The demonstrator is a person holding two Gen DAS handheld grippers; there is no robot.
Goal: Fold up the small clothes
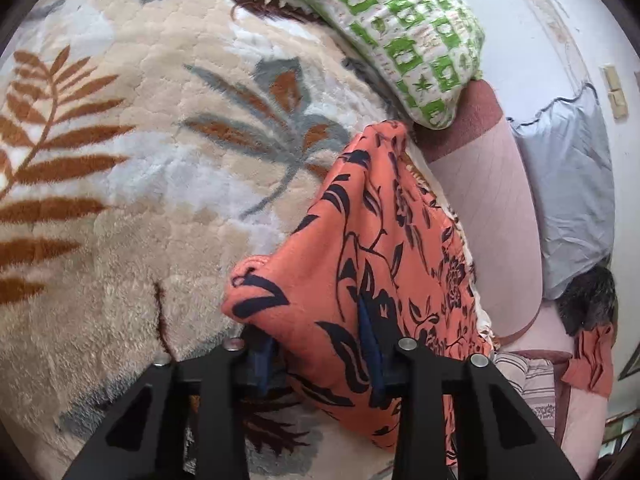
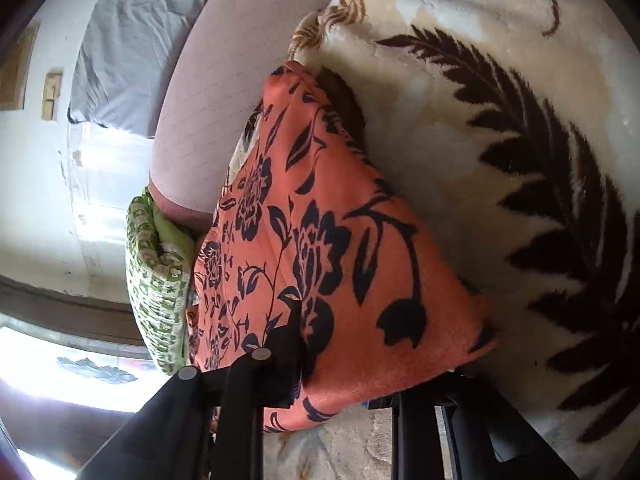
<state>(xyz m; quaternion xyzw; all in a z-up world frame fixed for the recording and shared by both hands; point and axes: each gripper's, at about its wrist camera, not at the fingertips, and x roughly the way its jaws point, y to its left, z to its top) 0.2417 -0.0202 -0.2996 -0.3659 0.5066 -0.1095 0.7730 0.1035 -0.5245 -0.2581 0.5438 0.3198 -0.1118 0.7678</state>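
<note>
An orange garment with a dark floral print [image 1: 360, 248] is lifted off a fluffy leaf-patterned blanket [image 1: 160, 160]. My left gripper [image 1: 320, 352] is shut on its near edge; cloth drapes between and over the blue finger pads [image 1: 370, 340]. In the right wrist view the same garment [image 2: 340, 248] hangs stretched over the blanket [image 2: 520, 160]. My right gripper [image 2: 340, 384] is shut on its near edge, and the cloth hides the right finger.
A green-and-white patterned pillow [image 1: 408, 36] lies beyond the garment, also in the right wrist view [image 2: 156, 280]. A pink bed edge [image 1: 488, 216] runs beside it. Grey cloth [image 1: 568, 184] and another orange piece [image 1: 592, 360] lie off the bed.
</note>
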